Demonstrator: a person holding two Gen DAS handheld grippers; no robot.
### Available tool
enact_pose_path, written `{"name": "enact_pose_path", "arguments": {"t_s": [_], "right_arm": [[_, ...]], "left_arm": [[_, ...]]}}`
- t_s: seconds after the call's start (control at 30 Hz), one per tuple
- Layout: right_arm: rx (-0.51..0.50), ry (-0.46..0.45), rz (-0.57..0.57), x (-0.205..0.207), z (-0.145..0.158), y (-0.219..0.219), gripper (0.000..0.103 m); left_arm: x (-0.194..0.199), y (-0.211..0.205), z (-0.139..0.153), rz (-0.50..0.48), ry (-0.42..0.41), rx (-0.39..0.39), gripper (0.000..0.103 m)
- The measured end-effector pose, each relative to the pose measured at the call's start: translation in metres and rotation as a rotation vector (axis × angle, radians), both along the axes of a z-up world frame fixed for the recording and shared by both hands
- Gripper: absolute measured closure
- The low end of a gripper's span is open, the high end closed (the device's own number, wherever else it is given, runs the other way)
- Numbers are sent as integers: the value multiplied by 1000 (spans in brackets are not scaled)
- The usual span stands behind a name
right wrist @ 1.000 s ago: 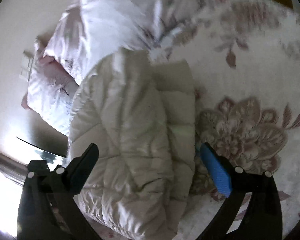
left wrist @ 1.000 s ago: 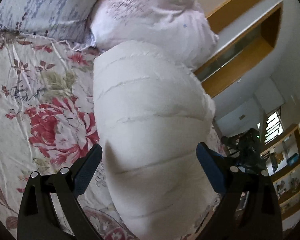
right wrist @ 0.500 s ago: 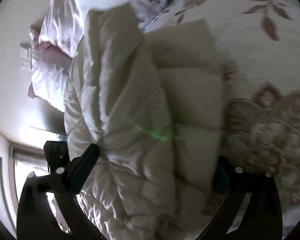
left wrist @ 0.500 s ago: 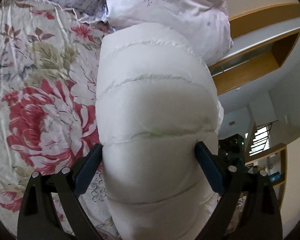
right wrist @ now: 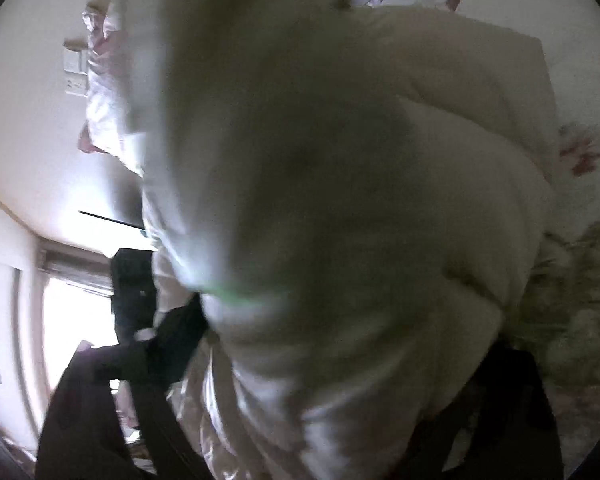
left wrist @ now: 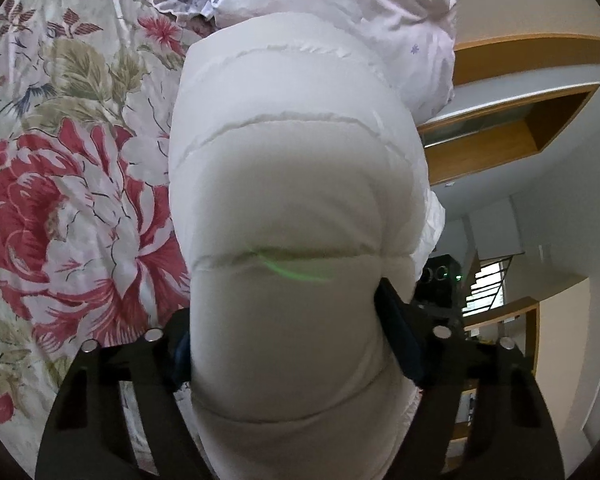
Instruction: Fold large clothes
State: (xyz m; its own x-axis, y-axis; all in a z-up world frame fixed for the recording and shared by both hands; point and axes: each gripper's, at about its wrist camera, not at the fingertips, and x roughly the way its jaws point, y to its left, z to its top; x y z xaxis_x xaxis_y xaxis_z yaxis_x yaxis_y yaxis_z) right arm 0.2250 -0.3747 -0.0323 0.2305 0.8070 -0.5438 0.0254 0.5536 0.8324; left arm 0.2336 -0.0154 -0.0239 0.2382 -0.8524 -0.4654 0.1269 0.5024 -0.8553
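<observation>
- Squeezing in on the white puffer jacket [left wrist: 292,208] is what is new: a second ago both claws stood wide around it, and now the left claw [left wrist: 284,344] has its jaws closing, pads sunk into the padded roll at both flanks.
- We read the right claw [right wrist: 340,344] the same way, jaws closing with the jacket between them, though that view is blurred and its far finger is hidden by fabric.
- We judge the jacket already folded into a thick bundle, lying on the floral bed cover [left wrist: 72,200]; this two-sided grip looks meant to lift or compact it.
- Beyond the bundle, a pale pillow [left wrist: 340,8] touches its far end and could snag a push forward.
- A wooden shelf [left wrist: 500,128] stands off the bed, well apart.
</observation>
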Motion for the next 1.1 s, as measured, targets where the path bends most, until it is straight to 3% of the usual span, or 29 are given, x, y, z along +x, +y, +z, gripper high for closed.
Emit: {"name": "enact_pose_path", "arguments": {"t_s": [0.07, 0.17, 0.27, 0.63, 1.0, 1.1], "right_arm": [[34, -24, 3, -1, 3, 3, 49], [35, -70, 18, -2, 15, 11, 60], [14, -113, 41, 3, 31, 25, 64], [-14, -214, 149, 36, 58, 95, 65], [-72, -208, 181, 60, 38, 145, 65], [-107, -185, 172, 64, 32, 148, 60]], "left_arm": [[-5, 6, 2, 4, -13, -11, 37], [-10, 14, 11, 13, -47, -14, 44], [-15, 27, 23, 30, -96, -13, 47], [-23, 103, 47, 180, -188, 46, 48], [-14, 154, 25, 255, -154, 136, 48], [-11, 158, 12, 257, -129, 169, 47]]}}
